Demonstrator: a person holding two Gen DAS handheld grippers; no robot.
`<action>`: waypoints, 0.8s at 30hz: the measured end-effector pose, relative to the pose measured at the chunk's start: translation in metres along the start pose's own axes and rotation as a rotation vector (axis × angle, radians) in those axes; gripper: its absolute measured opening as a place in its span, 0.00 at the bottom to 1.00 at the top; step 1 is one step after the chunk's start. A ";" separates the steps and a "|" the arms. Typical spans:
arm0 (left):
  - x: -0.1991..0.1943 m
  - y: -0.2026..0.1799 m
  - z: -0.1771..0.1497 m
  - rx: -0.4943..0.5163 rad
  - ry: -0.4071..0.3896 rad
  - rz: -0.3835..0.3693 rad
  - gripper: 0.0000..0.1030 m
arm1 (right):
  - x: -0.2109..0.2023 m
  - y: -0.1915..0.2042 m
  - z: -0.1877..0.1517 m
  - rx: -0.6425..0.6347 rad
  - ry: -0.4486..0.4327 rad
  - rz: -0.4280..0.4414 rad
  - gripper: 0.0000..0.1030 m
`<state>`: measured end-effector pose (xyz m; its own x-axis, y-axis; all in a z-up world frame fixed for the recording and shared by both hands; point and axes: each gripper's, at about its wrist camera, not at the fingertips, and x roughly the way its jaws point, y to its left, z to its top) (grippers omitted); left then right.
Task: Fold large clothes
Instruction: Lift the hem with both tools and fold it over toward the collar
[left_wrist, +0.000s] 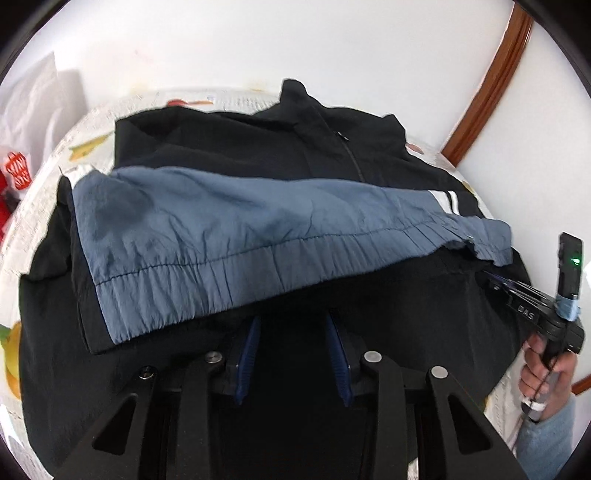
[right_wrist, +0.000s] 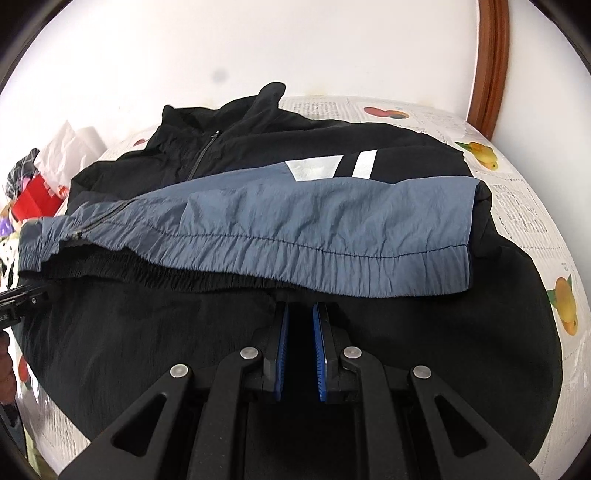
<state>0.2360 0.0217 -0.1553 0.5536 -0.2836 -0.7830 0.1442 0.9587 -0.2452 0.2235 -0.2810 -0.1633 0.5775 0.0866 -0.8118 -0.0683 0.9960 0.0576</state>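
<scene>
Jacket (left_wrist: 258, 147) lies across most of the desk (left_wrist: 37, 206), collar toward the far edge by the wall, zip closed up the front. Desk covering is printed with text and fruit.

Blue hem band (left_wrist: 221, 236) is lifted and turned up toward the collar, so the first bottom-up fold looks under way, not finished. The hem hangs in a loose slanted flap rather than lying flat on the chest. White stripes (right_wrist: 332, 166) show above it.

Left tongs (left_wrist: 291, 332): narrow gap, pads on black cloth under the hem; whether they pinch it I cannot tell.

Right tongs (right_wrist: 300, 332): nearly closed, a slim gap between the blue pads, tips at the black fabric just below the hem; grip not confirmed.

A hand (left_wrist: 546, 365) holds the right tool near the desk's right edge.

Left to do, by my reading: lay the hem flat, tuck any sleeves, fold again to a compact stack.

Clutter, red box (right_wrist: 37, 195), sits off the desk's left edge.
</scene>
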 end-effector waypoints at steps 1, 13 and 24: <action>0.000 0.000 0.001 0.003 -0.012 0.049 0.17 | 0.001 0.000 0.002 0.004 -0.003 0.002 0.13; -0.018 0.046 0.039 -0.076 -0.110 0.167 0.13 | 0.007 -0.017 0.058 0.014 -0.061 -0.059 0.13; 0.015 0.074 0.092 -0.099 -0.111 0.212 0.13 | 0.034 -0.049 0.106 -0.005 -0.094 -0.091 0.16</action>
<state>0.3307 0.0904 -0.1326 0.6503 -0.0671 -0.7567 -0.0628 0.9879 -0.1416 0.3330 -0.3242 -0.1320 0.6555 -0.0017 -0.7552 -0.0166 0.9997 -0.0166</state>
